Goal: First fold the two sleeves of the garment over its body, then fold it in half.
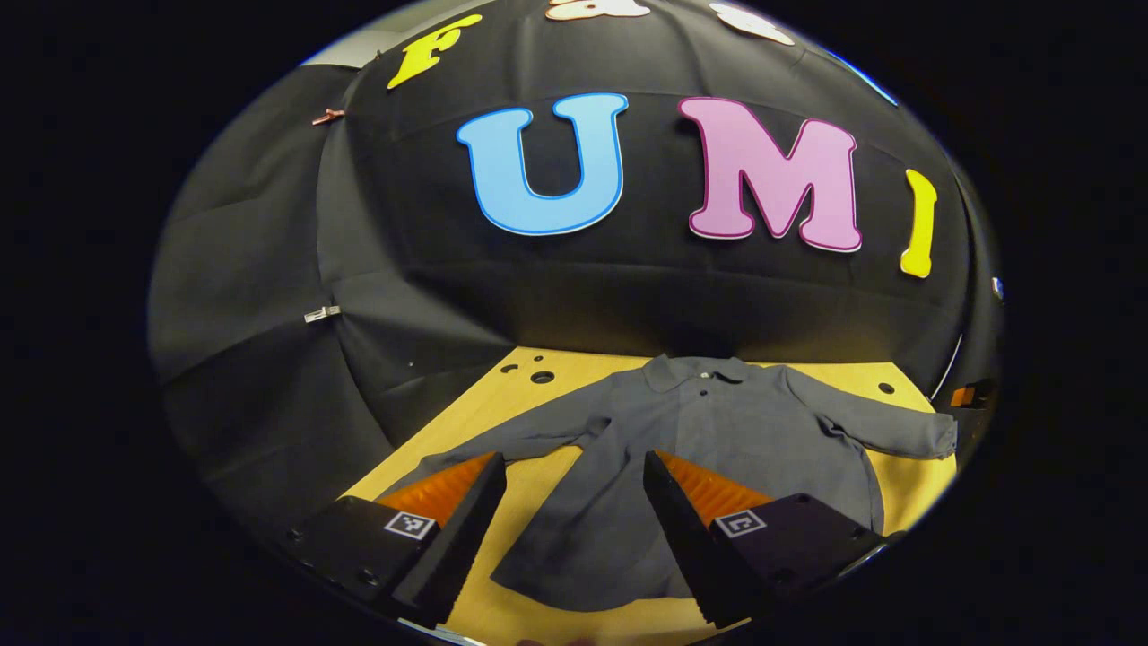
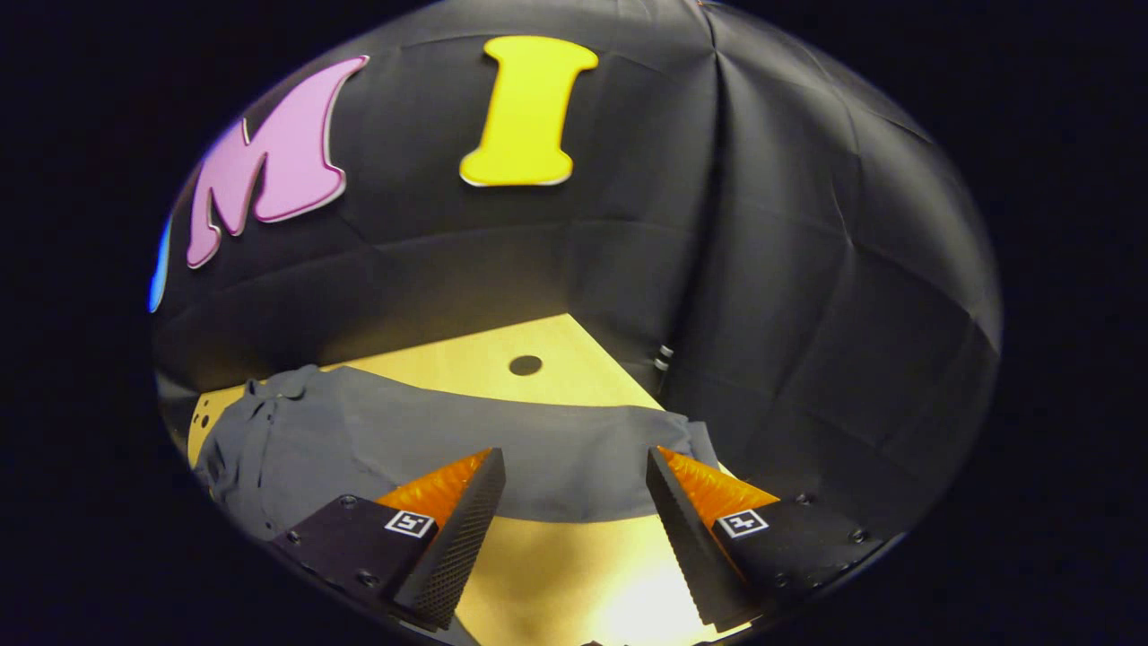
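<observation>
1. A gray shirt (image 1: pixel 717 431) lies flat on the wooden table (image 1: pixel 538 475) in front of me, with its front side up.
2. Its collar (image 1: pixel 700 370) is at the far side, close to the black cloth wall (image 1: pixel 404 269).
3. Both sleeves are spread out to the sides. Neither one is folded over the body.
4. In the left gripper view, the left sleeve (image 1: pixel 511 444) reaches toward the near left and the right sleeve (image 1: pixel 883 426) reaches toward the right edge of the table.
5. My left gripper (image 1: pixel 574 480) hangs above the near part of the shirt. Its two fingers are wide apart and hold nothing. The left finger is over the left sleeve and the right finger is over the body of the shirt.
6. In the right gripper view, my right gripper (image 2: pixel 574 480) hangs above the right sleeve (image 2: pixel 538 449), which lies across the view. Its fingers are wide apart too and hold nothing.
7. The end of that sleeve (image 2: pixel 691 440) is near the right edge of the table, close to the cloth wall.
8. The table has a few round holes (image 2: pixel 525 365) in it at the far side.
</observation>
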Motion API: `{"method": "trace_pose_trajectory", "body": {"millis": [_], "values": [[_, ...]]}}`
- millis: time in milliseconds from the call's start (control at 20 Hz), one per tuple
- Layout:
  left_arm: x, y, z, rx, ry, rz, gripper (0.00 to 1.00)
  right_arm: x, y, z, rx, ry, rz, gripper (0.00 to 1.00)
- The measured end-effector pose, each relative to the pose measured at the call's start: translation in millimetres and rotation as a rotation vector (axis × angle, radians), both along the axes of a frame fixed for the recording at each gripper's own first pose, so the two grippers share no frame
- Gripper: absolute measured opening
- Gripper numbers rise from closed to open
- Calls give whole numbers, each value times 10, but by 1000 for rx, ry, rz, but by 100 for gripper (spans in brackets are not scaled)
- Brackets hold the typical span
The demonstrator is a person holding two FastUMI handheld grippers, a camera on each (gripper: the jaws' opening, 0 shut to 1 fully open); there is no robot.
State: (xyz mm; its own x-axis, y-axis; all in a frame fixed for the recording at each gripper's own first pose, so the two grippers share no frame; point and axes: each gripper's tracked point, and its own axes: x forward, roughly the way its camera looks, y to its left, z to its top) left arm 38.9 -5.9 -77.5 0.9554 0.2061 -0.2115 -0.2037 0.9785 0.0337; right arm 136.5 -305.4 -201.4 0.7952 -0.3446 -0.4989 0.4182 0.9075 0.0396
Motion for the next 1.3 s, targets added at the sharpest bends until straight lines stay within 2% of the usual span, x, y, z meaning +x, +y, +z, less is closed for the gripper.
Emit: {"method": "trace_pose_trajectory", "body": {"millis": [150,350,650,1050,1300], "values": [[1,27,-79,-20,20,18,98,18,-273,-259,-4,74,-41,98],[-41,76,-253,-26,63,48,97,58,-508,-698,81,184,-68,98],[-142,149,-471,-54,135,87,97,87,-925,-1024,74,255,-141,98],[-118,126,-443,-25,145,91,97,87,-1074,-1386,115,353,-168,98],[-87,82,-441,-21,146,73,97,134,-1024,-1384,195,325,-155,94]]}}
